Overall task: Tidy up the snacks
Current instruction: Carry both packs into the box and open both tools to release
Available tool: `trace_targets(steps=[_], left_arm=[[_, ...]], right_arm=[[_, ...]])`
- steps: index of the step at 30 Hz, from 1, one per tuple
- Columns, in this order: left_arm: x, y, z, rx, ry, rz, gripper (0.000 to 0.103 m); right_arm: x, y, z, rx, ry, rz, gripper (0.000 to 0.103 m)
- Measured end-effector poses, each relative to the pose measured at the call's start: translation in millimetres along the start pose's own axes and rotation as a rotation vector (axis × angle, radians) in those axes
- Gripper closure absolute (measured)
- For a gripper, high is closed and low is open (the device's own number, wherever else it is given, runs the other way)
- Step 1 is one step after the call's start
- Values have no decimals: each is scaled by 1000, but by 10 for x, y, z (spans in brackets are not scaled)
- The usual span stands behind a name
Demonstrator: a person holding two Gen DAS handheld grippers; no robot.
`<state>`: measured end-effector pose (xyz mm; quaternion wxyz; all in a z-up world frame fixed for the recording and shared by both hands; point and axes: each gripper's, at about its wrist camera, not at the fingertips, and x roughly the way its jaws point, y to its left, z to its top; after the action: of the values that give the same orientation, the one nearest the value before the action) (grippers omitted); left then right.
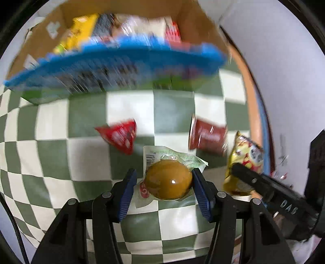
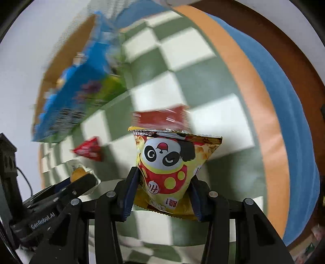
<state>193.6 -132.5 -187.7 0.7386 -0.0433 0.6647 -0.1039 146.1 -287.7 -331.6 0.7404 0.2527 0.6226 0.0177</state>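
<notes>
Two snacks are held above the green-and-white checked cloth. The left gripper clamps a brown jelly cup between its blue pads. The right gripper clamps a yellow panda bag printed with Korean characters. A red triangular packet and a dark red packet lie on the cloth. Beyond stands a cardboard box with a blue bag. One gripper body reads "GenRobot.AI".
</notes>
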Motion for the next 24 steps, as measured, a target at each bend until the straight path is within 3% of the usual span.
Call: trace_targets(steps=[6,12,18,24], left_arm=[[-679,402,529,-29,-125,-23,50],[-939,835,1471,-67,-189,80,50],[-745,1380,2230,-122,-141,191,50],[-415,1763,2699,-162,-65,232,50]], right_arm=[[-370,782,402,-121,-49,113,54],[-440,1611,1195,-256,-107,114,54],[-31,2153,2094,-309,-65,88,54],[513,2491,2487,-349,12,50,54]])
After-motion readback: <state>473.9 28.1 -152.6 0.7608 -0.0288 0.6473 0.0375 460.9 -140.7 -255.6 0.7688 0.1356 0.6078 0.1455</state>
